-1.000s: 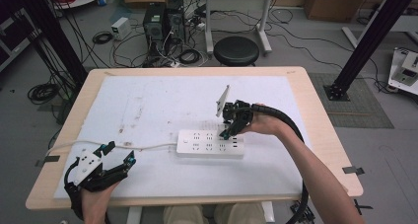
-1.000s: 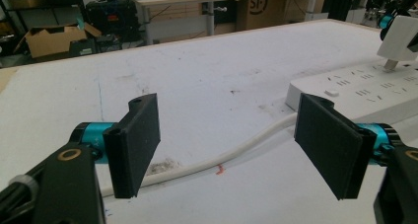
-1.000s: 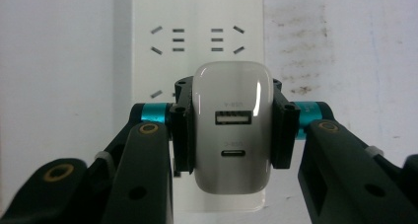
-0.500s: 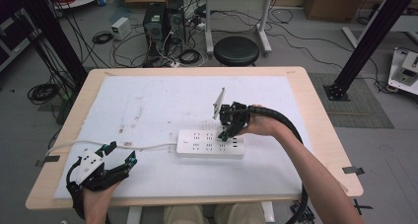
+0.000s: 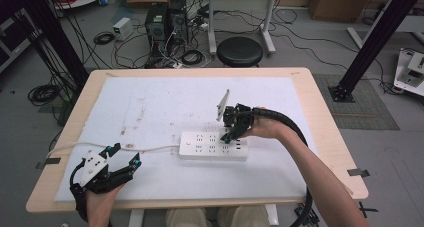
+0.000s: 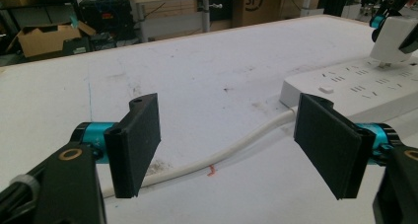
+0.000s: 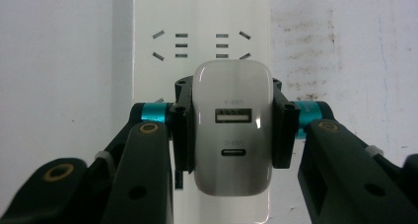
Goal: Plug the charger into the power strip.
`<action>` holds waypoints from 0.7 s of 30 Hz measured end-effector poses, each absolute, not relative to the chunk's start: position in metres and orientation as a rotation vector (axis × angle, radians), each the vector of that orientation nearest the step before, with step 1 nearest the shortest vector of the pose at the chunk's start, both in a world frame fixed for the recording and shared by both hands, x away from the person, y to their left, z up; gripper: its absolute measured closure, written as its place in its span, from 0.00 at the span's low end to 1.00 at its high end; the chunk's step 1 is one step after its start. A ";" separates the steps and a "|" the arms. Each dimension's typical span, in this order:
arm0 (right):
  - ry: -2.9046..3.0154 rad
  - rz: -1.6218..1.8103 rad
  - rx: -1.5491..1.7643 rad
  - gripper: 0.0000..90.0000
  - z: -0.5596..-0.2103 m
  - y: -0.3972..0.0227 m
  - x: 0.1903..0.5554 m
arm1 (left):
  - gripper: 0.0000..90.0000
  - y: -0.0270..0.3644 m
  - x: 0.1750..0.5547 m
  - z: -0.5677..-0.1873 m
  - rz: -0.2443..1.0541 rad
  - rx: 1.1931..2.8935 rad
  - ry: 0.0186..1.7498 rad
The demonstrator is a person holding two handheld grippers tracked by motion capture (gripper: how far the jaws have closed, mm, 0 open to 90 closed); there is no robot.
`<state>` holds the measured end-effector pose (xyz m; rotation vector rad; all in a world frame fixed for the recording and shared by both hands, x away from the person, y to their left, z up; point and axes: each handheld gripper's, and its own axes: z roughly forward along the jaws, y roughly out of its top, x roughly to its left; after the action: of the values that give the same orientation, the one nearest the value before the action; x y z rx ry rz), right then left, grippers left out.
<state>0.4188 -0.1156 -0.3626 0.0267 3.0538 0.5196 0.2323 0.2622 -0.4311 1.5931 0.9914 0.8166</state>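
Two grippers work over a white mat (image 5: 165, 107) that covers most of a wooden table (image 5: 327, 137). Near the mat's middle lies a white power strip (image 5: 212, 146), long side running across the table, with its white cable (image 5: 150, 148) leaving the left end and trailing off toward the table's left edge.

Above the right part of the strip, the right gripper (image 5: 231, 132) points down at it, jaws pressed against both sides of a white charger (image 7: 232, 128). In the right gripper view the charger sits squarely between the two black jaws, its face showing one rectangular port above one smaller oval port, with the strip's sockets directly behind it. In the left gripper view the charger (image 6: 393, 39) appears at the far right, its prongs at the strip's (image 6: 355, 88) top face; whether they are already in a socket I cannot tell.

Down at the near left corner of the mat, the left gripper (image 5: 125, 159) hovers low with its jaws spread wide and nothing between them. In its own view the cable (image 6: 222, 155) runs across the mat beyond the open jaws, well apart from the strip's end
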 end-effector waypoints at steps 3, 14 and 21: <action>3.052 0.517 0.026 0.71 -0.363 -0.114 0.419 | 0.29 0.263 0.232 -0.431 0.819 1.595 0.992; 3.032 0.538 0.035 0.71 -0.373 -0.117 0.416 | 0.29 0.264 0.233 -0.430 0.811 1.601 0.996; 3.056 0.517 0.031 0.71 -0.373 -0.115 0.419 | 0.29 0.261 0.233 -0.430 0.808 1.620 0.990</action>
<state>0.4192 -0.1153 -0.3726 0.0309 3.0562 0.5170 0.2328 0.2614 -0.4304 1.6198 0.9896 0.8077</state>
